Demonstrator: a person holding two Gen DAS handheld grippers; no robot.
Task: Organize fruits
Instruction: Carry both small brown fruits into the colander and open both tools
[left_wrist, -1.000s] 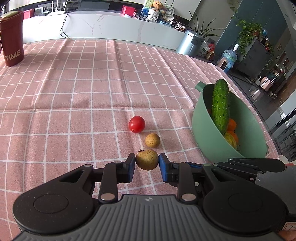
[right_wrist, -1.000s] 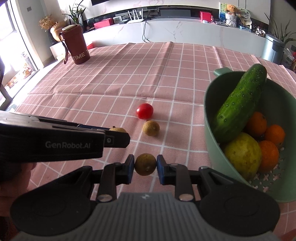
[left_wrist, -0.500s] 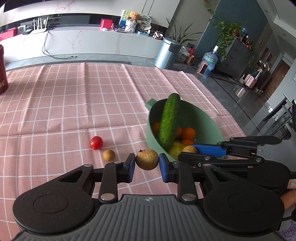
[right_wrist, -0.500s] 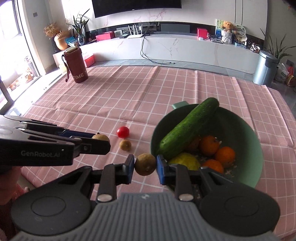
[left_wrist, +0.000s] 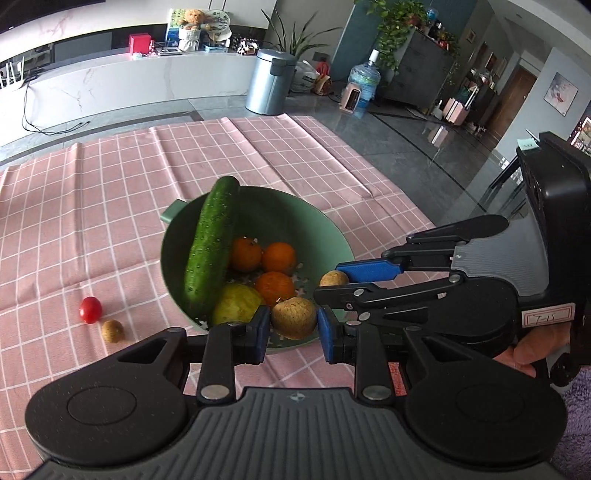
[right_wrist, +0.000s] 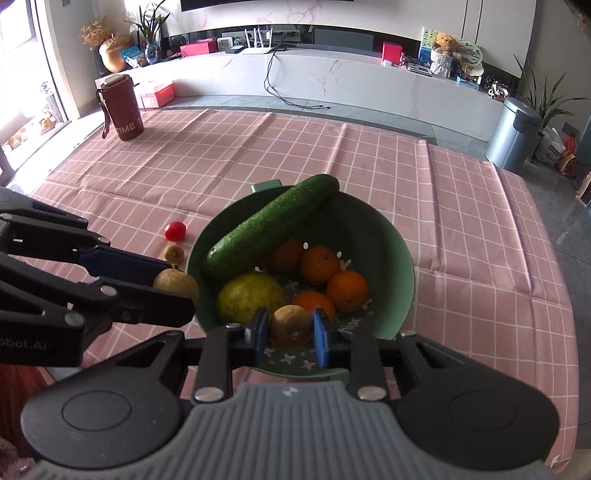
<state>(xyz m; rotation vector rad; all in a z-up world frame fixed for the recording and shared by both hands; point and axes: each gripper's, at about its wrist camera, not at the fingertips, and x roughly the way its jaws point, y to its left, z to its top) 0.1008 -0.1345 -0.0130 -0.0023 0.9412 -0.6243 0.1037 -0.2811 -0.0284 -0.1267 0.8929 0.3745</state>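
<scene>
- Two grippers hang over the near rim of the green bowl (right_wrist: 404, 258); each has its jaws closed on a small brown fruit
- left gripper (left_wrist: 293, 325): the blue pads press both sides of the larger brown fruit (left_wrist: 294, 317), which hangs above the bowl's near rim; in the right wrist view this gripper reaches in from the left, its fruit (right_wrist: 176, 282) just outside the bowl's left rim
- right gripper (right_wrist: 289, 328): jaws narrowed onto the smaller brown fruit (right_wrist: 290, 326), held over the near part of the bowl's inside; in the left wrist view it comes in from the right, the fruit (left_wrist: 333, 278) peeking past the blue pad at the bowl's right rim
- bowl contents: a cucumber (right_wrist: 271, 226) leans slantwise with its far end poking over the rim beside the handle; four oranges, among them the rightmost orange (right_wrist: 347, 290), lie beside a yellow-green fruit (right_wrist: 250, 297)
- bowl stands on the pink checked tablecloth (right_wrist: 461, 236), nearer the tabletop's right edge than its left
- on the cloth just left of the bowl: a red cherry tomato (right_wrist: 175, 230) and, close beside it on the near side, a loose brown fruit (right_wrist: 174, 253); the two sit apart from the bowl
- a dark red tumbler (right_wrist: 123, 108) stands upright near the far left corner of the tabletop
</scene>
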